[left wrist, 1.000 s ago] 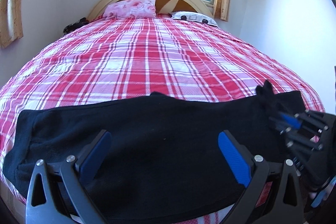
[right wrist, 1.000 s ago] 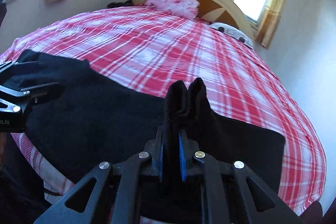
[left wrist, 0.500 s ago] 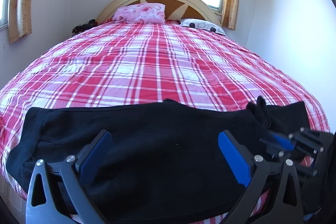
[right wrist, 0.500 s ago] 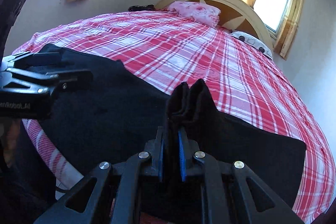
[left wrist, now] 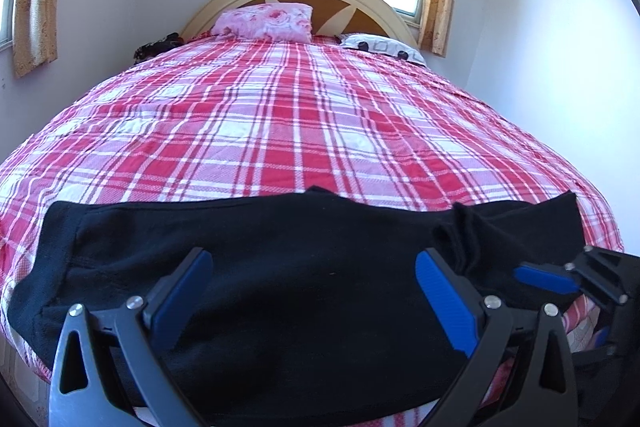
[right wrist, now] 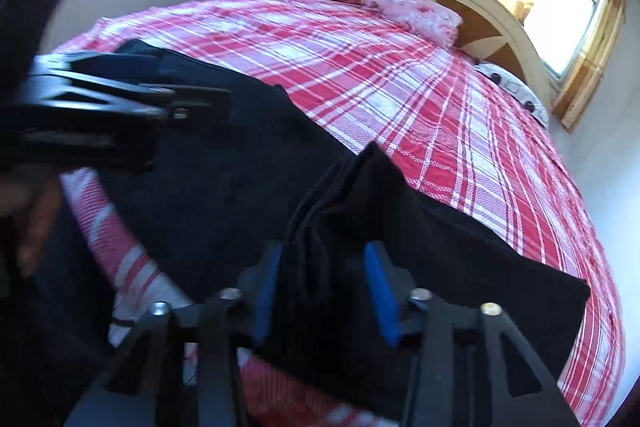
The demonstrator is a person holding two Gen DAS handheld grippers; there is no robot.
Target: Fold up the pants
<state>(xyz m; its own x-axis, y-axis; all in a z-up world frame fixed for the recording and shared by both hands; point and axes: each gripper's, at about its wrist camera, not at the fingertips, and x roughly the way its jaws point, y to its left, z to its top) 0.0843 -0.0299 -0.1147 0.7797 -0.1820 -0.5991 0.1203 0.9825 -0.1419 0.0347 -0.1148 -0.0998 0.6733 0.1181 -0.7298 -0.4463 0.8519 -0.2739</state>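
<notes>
My right gripper [right wrist: 324,291] fingers are opening off a bunched ridge of the black pants [left wrist: 280,287] lying across the bed's [left wrist: 304,131] lower-frame edge, my left gripper [left wrist: 316,299] spread wide above them, so next I regrip to fold.

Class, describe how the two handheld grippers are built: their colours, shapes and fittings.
Both match. The left gripper has a black frame with triangular cut-outs, silver bolt heads, and two ribbed blue finger pads. The right gripper shows the same black frame, silver bolts and blue pads.
</notes>
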